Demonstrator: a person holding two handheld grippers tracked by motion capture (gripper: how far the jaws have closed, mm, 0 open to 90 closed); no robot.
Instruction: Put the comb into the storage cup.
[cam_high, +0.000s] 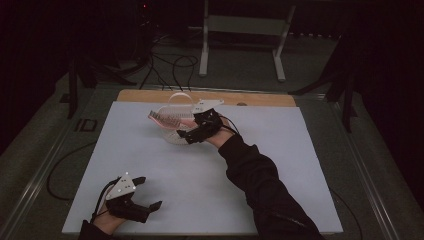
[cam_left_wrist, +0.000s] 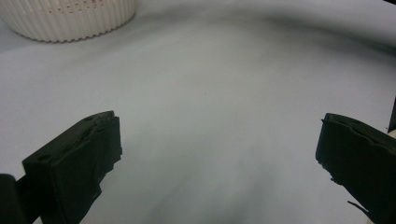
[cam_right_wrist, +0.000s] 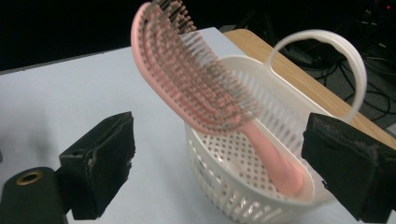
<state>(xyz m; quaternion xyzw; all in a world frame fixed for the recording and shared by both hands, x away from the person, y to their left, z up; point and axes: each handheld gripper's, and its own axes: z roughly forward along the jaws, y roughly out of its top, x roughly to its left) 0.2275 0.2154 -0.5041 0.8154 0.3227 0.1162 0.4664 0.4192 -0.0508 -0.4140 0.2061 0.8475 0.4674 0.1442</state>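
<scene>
Hairbrush (cam_right_wrist: 201, 88), pink with dark bristles, leans handle-down in the white perforated basket (cam_right_wrist: 243, 186) at the far middle of the counter (cam_high: 165, 165). At the near left edge the left gripper (cam_high: 145, 192) rests with fingers wide and empty. Farther right, the right gripper (cam_high: 192, 131) sits at the basket, fingers wide, gripping nothing.

The pink plastic hairbrush (cam_right_wrist: 210, 107) looks smooth and faintly glossy, its bristles thin and stiff. The white perforated plastic basket (cam_right_wrist: 243, 186) beneath it is semi-gloss. The pale tabletop (cam_high: 165, 170) under both claws appears matt.
</scene>
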